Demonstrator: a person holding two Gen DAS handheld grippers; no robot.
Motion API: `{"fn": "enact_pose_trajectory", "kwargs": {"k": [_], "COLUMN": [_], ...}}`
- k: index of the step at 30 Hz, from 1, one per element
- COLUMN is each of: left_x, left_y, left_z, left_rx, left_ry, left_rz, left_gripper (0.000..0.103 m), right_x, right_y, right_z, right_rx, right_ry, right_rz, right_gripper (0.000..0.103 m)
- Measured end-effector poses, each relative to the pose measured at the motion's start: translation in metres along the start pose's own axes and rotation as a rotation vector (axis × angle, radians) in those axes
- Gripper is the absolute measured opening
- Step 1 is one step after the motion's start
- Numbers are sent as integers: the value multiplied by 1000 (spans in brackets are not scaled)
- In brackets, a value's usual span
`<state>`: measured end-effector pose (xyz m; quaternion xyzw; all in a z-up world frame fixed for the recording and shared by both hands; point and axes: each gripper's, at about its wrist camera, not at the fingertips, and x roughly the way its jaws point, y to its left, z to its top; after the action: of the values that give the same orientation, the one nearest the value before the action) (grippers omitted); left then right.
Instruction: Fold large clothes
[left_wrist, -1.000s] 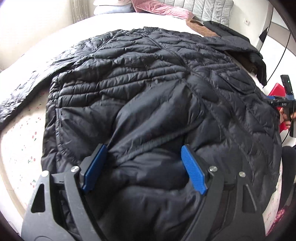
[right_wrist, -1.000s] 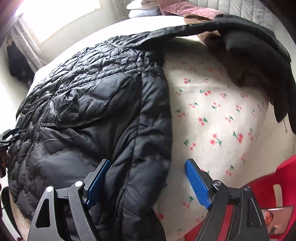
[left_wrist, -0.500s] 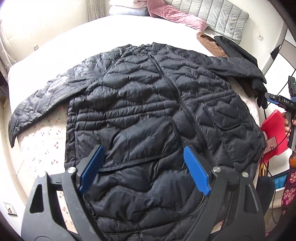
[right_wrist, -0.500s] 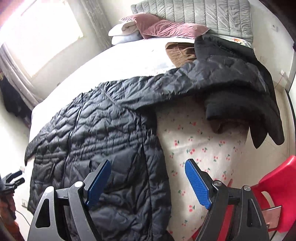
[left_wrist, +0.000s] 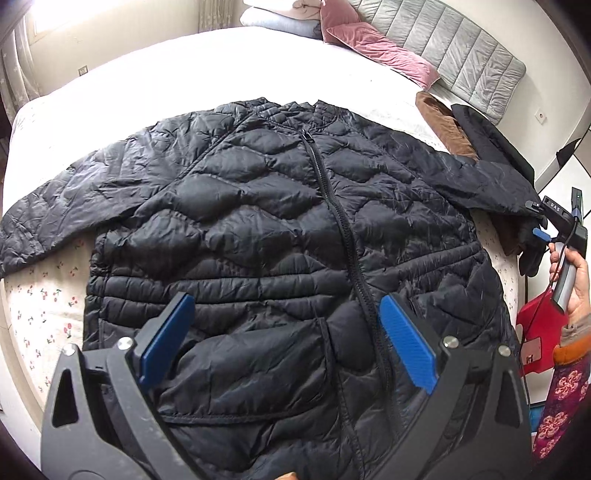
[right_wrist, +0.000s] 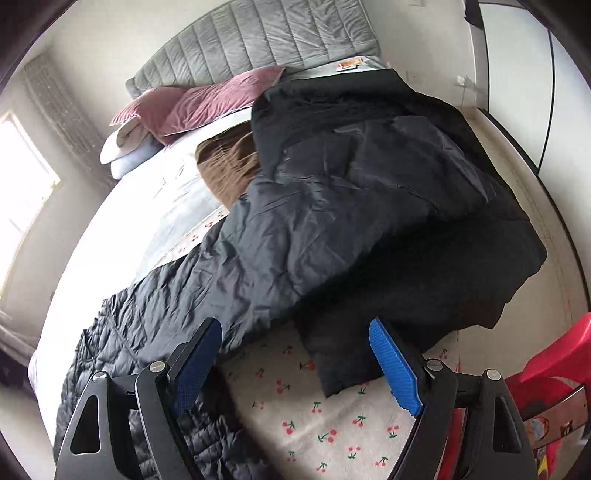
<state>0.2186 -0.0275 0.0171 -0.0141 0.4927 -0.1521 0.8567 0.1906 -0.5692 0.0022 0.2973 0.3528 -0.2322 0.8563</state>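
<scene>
A black quilted puffer jacket (left_wrist: 280, 236) lies flat, front up and zipped, on the bed with both sleeves spread out. My left gripper (left_wrist: 286, 339) is open and empty, held above the jacket's lower front. My right gripper (right_wrist: 295, 363) is open and empty, above the bed edge near the jacket's right sleeve (right_wrist: 303, 236), which lies over other dark clothing. The right gripper also shows in the left wrist view (left_wrist: 554, 225) at the right edge, near the sleeve's cuff.
The bed has a cherry-print sheet (right_wrist: 332, 424) and a white cover (left_wrist: 184, 66). A pile of black clothes (right_wrist: 406, 155) and a brown garment (right_wrist: 229, 166) lie near the pink pillows (right_wrist: 207, 103) and grey headboard (right_wrist: 258, 40). A red chair (right_wrist: 546, 369) stands beside the bed.
Both grippers have lifted up and back from the jacket. The left view now takes in the whole jacket. The right gripper has swung from the jacket's hem toward the right sleeve and the clothes pile.
</scene>
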Motion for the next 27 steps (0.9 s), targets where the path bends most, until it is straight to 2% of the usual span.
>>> {"fn": "enact_pose_trajectory", "kwargs": {"k": [7, 9, 11, 12, 13, 14, 17, 20, 27], "left_x": [26, 32, 37, 39, 41, 42, 40, 38, 37], "left_y": [-7, -4, -1, 1, 3, 7, 14, 20, 31], "left_z": [3, 2, -1, -1, -2, -2, -2, -2, -2], "left_rx": [-19, -30, -42, -44, -49, -62, -84, -81, -99], "left_ry": [-27, -45, -57, -57, -54, -54, -77, -92, -88], "left_rz": [-38, -58, -74, -79, -80, -75, -75, -67, -68], "left_gripper": [100, 100, 100, 100, 100, 100, 100, 100, 100], "right_x": [9, 9, 12, 14, 15, 17, 13, -5, -41], "right_y": [-7, -6, -6, -6, -6, -5, 6, 35, 140], "right_z": [22, 25, 28, 30, 31, 33, 36, 35, 21], "right_rx": [44, 47, 51, 52, 48, 37, -8, -97, -327], "right_ry": [-48, -69, -89, -96, -104, -111, -134, -186, -254], "right_rz": [14, -5, -18, -26, -30, -19, -18, -7, 100], "right_gripper": [82, 72, 43, 37, 21, 10, 6, 5, 5]}}
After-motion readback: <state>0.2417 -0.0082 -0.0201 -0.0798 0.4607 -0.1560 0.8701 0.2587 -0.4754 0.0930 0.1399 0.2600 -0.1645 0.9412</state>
